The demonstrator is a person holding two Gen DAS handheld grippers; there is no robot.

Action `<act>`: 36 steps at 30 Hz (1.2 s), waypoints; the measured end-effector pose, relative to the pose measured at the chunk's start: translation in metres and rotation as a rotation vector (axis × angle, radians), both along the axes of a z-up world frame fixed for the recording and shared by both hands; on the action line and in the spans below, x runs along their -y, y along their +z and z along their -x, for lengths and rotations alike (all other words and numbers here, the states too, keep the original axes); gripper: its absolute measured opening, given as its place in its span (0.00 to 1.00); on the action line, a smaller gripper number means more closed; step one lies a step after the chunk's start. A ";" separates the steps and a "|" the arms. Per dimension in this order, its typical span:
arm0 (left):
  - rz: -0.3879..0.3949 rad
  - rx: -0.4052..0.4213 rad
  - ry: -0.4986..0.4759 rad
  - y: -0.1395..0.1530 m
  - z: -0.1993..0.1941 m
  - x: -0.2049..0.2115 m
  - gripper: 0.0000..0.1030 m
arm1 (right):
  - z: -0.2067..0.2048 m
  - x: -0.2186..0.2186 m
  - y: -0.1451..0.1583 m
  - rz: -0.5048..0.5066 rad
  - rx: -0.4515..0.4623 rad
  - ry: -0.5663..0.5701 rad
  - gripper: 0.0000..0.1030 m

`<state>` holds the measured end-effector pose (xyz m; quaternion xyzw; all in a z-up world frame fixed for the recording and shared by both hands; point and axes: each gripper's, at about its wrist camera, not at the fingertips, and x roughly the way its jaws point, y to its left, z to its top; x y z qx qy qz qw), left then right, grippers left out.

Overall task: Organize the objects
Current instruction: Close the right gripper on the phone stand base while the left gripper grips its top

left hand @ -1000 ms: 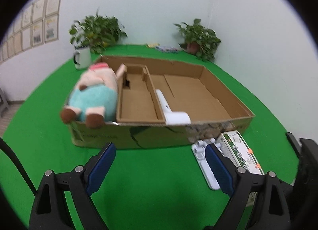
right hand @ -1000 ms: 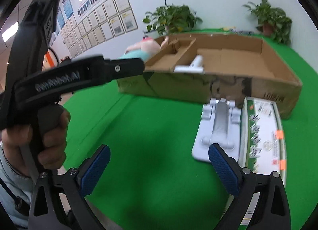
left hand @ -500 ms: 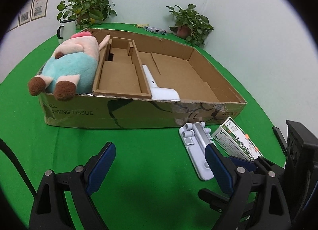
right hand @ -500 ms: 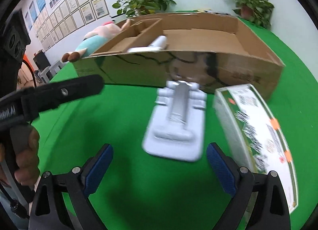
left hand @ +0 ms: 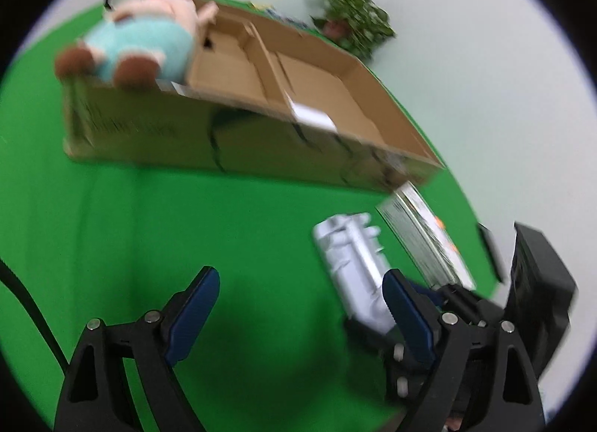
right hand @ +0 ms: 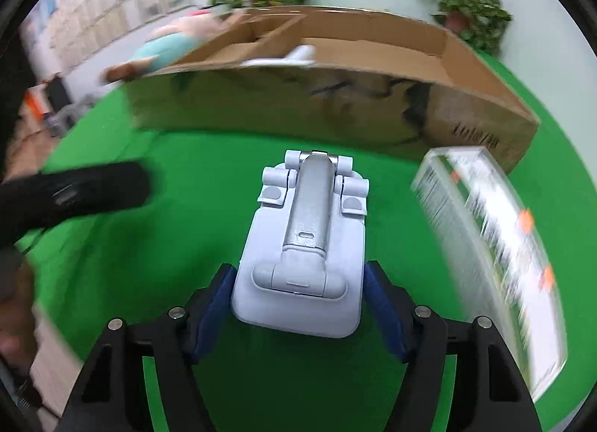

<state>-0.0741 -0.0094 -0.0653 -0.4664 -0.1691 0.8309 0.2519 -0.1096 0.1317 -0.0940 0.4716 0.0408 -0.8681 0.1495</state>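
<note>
A pale blue folding stand (right hand: 306, 241) lies on the green cloth in front of a long cardboard box (right hand: 335, 96). My right gripper (right hand: 298, 305) is shut on the stand's near end, pads against both sides. The stand also shows in the left wrist view (left hand: 354, 264), with the right gripper (left hand: 440, 305) at its near end. A green and white carton (right hand: 492, 238) lies to the right of the stand. My left gripper (left hand: 302, 316) is open and empty above the cloth, left of the stand. A plush pig (left hand: 141, 43) lies at the box's left end.
A white object (left hand: 311, 114) rests on the box's front rim by an inner divider. Potted plants (left hand: 354, 21) stand behind the box near the white wall. Framed papers (right hand: 123, 6) hang on the left wall. The green cloth (left hand: 186, 226) covers the table.
My right gripper has moved forward and shut on the pale blue stand. My left gripper has swung and dropped lower, with the view now tilted and blurred.
</note>
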 end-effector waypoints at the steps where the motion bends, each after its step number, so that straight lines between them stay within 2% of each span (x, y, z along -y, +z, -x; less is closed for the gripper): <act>1: -0.025 0.019 -0.026 -0.003 -0.003 -0.002 0.87 | -0.013 0.001 0.001 0.030 0.002 0.034 0.67; 2: -0.060 0.042 -0.055 -0.008 -0.006 -0.005 0.87 | -0.025 0.001 0.003 0.064 0.005 0.061 0.71; 3: -0.095 0.070 -0.078 -0.013 -0.007 -0.009 0.87 | -0.035 -0.001 0.004 0.089 0.005 0.068 0.88; 4: -0.116 0.091 -0.090 -0.017 -0.008 -0.012 0.86 | -0.041 -0.003 0.006 0.096 -0.006 0.058 0.99; 6: -0.140 0.092 -0.103 -0.019 -0.012 -0.019 0.86 | -0.046 -0.005 0.011 0.099 -0.050 0.040 0.99; 10: -0.178 0.114 -0.133 -0.020 -0.017 -0.027 0.85 | -0.041 -0.009 0.009 0.107 -0.038 0.026 0.99; 12: -0.189 0.111 -0.144 -0.022 -0.020 -0.031 0.82 | -0.041 -0.005 0.006 0.104 -0.035 0.027 0.94; 15: -0.192 0.104 -0.140 -0.023 -0.020 -0.030 0.70 | -0.045 0.003 0.000 0.072 -0.050 0.039 0.87; 17: -0.201 0.115 -0.122 -0.024 -0.020 -0.028 0.63 | -0.051 0.005 -0.003 0.055 -0.064 0.040 0.78; 18: -0.208 0.122 -0.113 -0.026 -0.019 -0.026 0.57 | -0.052 0.007 -0.002 0.033 -0.073 0.032 0.68; 23: -0.228 0.154 -0.080 -0.030 -0.017 -0.017 0.41 | -0.059 0.007 -0.002 0.020 -0.082 -0.010 0.66; 26: -0.231 0.169 -0.073 -0.033 -0.018 -0.014 0.37 | -0.058 -0.001 0.000 0.088 -0.063 -0.055 0.64; 27: -0.230 0.176 -0.075 -0.034 -0.018 -0.015 0.32 | -0.057 -0.006 0.001 0.131 -0.049 -0.069 0.64; 29: -0.249 0.185 -0.069 -0.035 -0.019 -0.014 0.32 | -0.053 -0.013 0.001 0.199 -0.022 -0.085 0.63; 34: -0.224 0.166 -0.068 -0.032 -0.019 -0.020 0.29 | -0.052 -0.013 0.000 0.196 -0.026 -0.094 0.63; 35: -0.213 0.156 -0.068 -0.029 -0.020 -0.025 0.27 | -0.052 -0.012 0.001 0.196 -0.025 -0.097 0.63; 36: -0.185 0.137 -0.057 -0.024 -0.020 -0.025 0.14 | -0.052 -0.012 0.001 0.195 -0.025 -0.099 0.63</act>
